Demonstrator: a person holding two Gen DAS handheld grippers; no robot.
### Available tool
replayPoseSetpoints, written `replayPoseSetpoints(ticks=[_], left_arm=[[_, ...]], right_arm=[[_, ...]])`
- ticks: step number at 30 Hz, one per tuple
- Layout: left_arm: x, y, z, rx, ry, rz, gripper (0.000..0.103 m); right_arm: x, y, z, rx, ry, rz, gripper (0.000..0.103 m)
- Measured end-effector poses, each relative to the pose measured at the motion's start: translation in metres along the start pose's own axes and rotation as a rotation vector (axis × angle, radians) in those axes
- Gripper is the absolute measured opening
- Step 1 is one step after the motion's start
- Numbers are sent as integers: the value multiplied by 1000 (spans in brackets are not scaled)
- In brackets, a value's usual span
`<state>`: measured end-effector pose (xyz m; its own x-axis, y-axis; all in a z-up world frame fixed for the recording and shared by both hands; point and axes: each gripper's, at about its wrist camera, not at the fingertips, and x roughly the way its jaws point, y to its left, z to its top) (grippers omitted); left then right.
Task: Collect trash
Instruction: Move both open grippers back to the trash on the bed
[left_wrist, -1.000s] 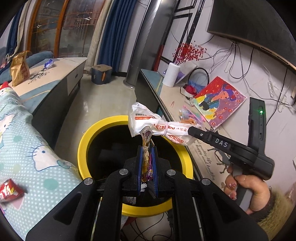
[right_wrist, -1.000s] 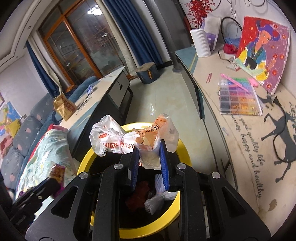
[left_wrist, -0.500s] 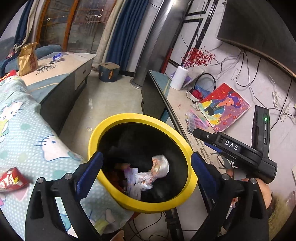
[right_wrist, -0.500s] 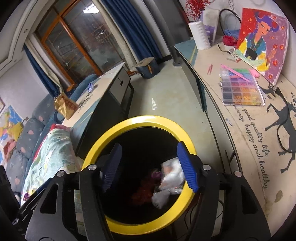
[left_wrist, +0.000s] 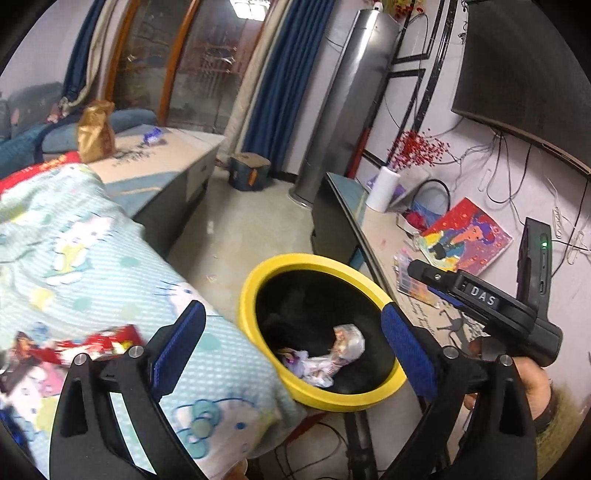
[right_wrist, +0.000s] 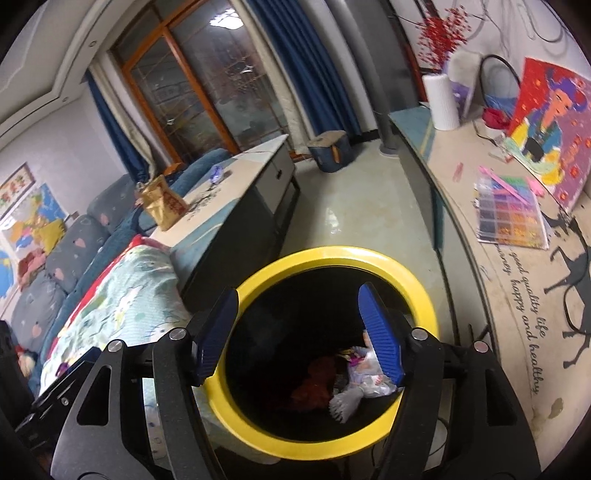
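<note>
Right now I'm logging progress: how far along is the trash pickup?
Done: crumpled wrappers lie inside the yellow bin. In hand: nothing; the left hand-held gripper and right hand-held gripper are both open. Left: a red wrapper on the blanket, a gold bag and a blue wrapper on the cabinet.

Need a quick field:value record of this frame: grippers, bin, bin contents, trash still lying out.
left gripper: open, empty, over the blanket edge beside the bin
right gripper: open, empty, above the bin mouth
bin: yellow rim, black inside, upright
bin contents: crumpled plastic wrapper, other scraps
trash still out: red snack packet on blanket; gold bag and small blue wrapper on the cabinet top
</note>
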<state>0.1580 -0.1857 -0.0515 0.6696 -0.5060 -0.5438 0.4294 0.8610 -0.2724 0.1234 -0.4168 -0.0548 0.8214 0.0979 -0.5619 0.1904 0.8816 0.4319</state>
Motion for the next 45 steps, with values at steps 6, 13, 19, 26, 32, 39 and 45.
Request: replayPoseSetpoints(ticks=[6,13,19,26,32,39,45], left_arm=[[-31,17,-3,-25,-52,69,93],[-62,38,-2,-36,-106,148,94],[-84,56,0,-69,-138,195,94],[-105,75,-1,-99,-171,246,94],[-121,94,-3,-134,-193,285,94],[-139,114,-7,-171,-218,331,94],[-154,135,-12,-202,-230,373,94]], right_arm=[[-7,28,-3,-65,-6,53,66],[-11,60,-10,-142,2,120,68],[-16,84,-16,-207,13,181,69],[-24,114,-30,-300,18,252,72],[-30,141,-45,-374,41,300,72],[-34,167,-59,-451,69,341,72],[-33,190,-67,-503,93,377,72]])
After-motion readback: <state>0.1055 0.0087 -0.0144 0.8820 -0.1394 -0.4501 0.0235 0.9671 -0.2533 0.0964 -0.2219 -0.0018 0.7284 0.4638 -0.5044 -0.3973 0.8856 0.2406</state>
